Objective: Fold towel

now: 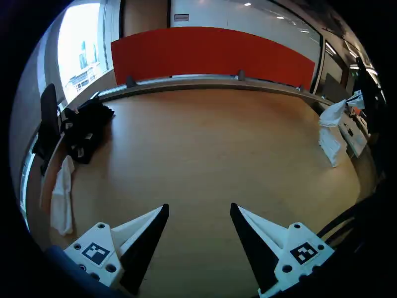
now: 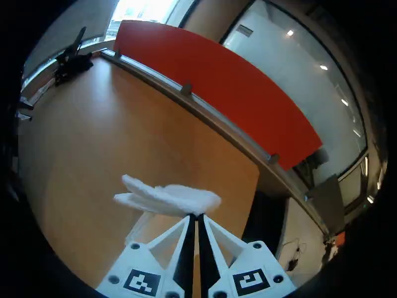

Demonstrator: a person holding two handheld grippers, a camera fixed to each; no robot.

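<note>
- My right gripper (image 2: 197, 217) is clenched on the towel (image 2: 168, 198). Both fingers pinch one part of it, so the cloth juts forward past the tips, held above the table (image 2: 99, 139).
- My left gripper (image 1: 198, 207) is released. Its two fingers are spread wide over bare tabletop with nothing between them.
- By my judgement the task is at an early stage. The towel is bunched rather than spread flat, and no tidy fold shows, so laying it out and folding it are both left to do.
- The towel is white, soft and thick-looking, in rumpled layers with rounded, floppy edges (the weave is too small to make out).
- The table is smooth orange-brown wood with a faint sheen. A flat red partition (image 1: 208, 52) stands along its far edge on a grey rail.
- The gripper fingers are black tapered wedges on white plastic mounts with square markers.
- A white cloth (image 1: 62, 193) droops over the table's left edge near some black items (image 1: 84, 129). A second white cloth (image 1: 331, 134) lies crumpled at the right edge.
</note>
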